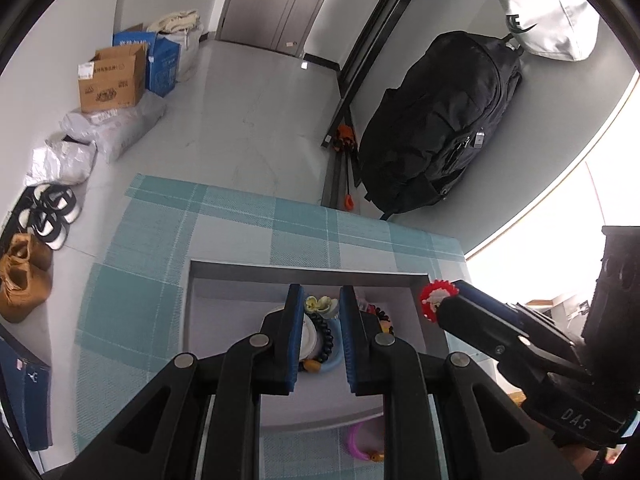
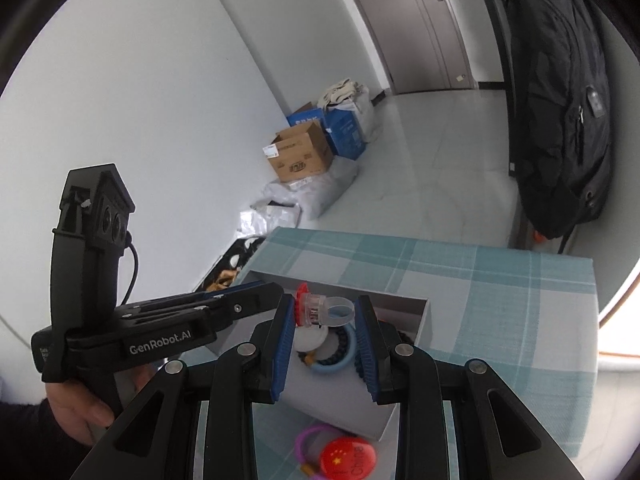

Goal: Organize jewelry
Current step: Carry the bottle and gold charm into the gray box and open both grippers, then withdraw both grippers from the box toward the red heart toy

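Note:
A grey open box (image 1: 304,272) sits on a teal plaid cloth (image 1: 132,280). Inside lie a dark bead bracelet (image 1: 326,336), a light blue bangle (image 2: 332,366), a white disc (image 2: 310,338) and a yellow-green flower piece (image 1: 320,305). My right gripper (image 2: 326,300) is shut on a clear plastic ring with a red ruffled top (image 2: 320,312), held above the box's far part. In the left wrist view that ring (image 1: 434,298) shows at the right gripper's (image 1: 448,300) tip, over the box's right wall. My left gripper (image 1: 321,290) hovers over the box, shut and empty.
A pink bangle (image 2: 306,446) and a red round badge (image 2: 346,460) lie on the cloth in front of the box. A black backpack (image 1: 436,128) hangs by the wall beyond the table. Cardboard boxes (image 1: 112,80) and shoes (image 1: 44,216) sit on the floor at left.

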{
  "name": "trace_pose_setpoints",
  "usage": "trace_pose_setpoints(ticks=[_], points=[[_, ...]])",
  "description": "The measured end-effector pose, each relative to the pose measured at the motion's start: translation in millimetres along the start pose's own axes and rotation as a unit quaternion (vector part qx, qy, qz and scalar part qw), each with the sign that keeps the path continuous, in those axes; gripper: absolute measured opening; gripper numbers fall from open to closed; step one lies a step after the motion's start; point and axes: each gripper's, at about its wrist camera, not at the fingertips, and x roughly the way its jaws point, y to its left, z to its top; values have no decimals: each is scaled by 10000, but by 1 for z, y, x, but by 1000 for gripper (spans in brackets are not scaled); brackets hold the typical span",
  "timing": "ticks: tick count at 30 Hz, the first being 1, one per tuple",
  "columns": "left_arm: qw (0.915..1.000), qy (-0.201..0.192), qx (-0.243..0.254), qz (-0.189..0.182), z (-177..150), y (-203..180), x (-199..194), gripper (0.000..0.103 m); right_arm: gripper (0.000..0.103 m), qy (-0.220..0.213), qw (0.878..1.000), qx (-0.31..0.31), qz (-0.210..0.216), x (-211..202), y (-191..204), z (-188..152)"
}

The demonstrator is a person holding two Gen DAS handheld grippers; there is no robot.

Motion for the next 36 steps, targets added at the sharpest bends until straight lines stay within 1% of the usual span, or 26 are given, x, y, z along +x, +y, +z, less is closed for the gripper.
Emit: trace_pose_setpoints(ticks=[8,12,15,16,17,18,19,21,22,23,24,26,29,30,34,36], points=[[9994,284,25,-199,-3,-1,11,13,29,143,9999,30,-26,13,-7,1],[9991,307,-9,-290,-2,1,11,13,29,207,9997,-22,-101,17,-5,1],[9988,301,-105,-369,-1,3,12,14,32,238,9995,45,-197,18,-9,0],[9989,296,-118,-358,-1,3,12,14,40,260,9994,62,-215,19,-11,-1],[9988,290,-99,-376,-1,2,11,14,51,243,9994,80,-234,17,-13,-1],[9988,301,-72,-385,-1,1,12,20,56,172,9996,116,-214,14,-14,0],[9988,334,-49,-357,0,-1,12,32,59,126,9997,132,-172,11,-15,1],[9989,329,-92,-316,-1,0,12,48,62,-52,9998,104,-151,1,-14,5],[9988,264,-161,-370,-1,2,10,51,68,-119,9997,79,-178,-3,-13,6],[9988,225,-203,-392,-1,3,9,52,74,-221,9995,50,-209,-8,-12,6],[9988,194,-234,-375,-1,3,8,55,76,-294,9993,48,-246,-12,-12,6],[9992,173,-218,-287,-2,3,8,55,86,-309,9990,123,-311,-18,-15,4],[9996,161,-208,-84,-7,4,7,55,90,-241,9989,247,-304,-22,-19,1],[9996,174,-210,-85,-9,4,7,55,90,-244,9989,255,-299,-25,-19,-1],[10000,76,-38,-32,-14,-2,-1,55,101,-375,9986,172,-345,-36,-13,-8],[9999,-5,114,4,-17,-9,-8,55,102,-399,9985,143,-349,-40,-10,-13]])
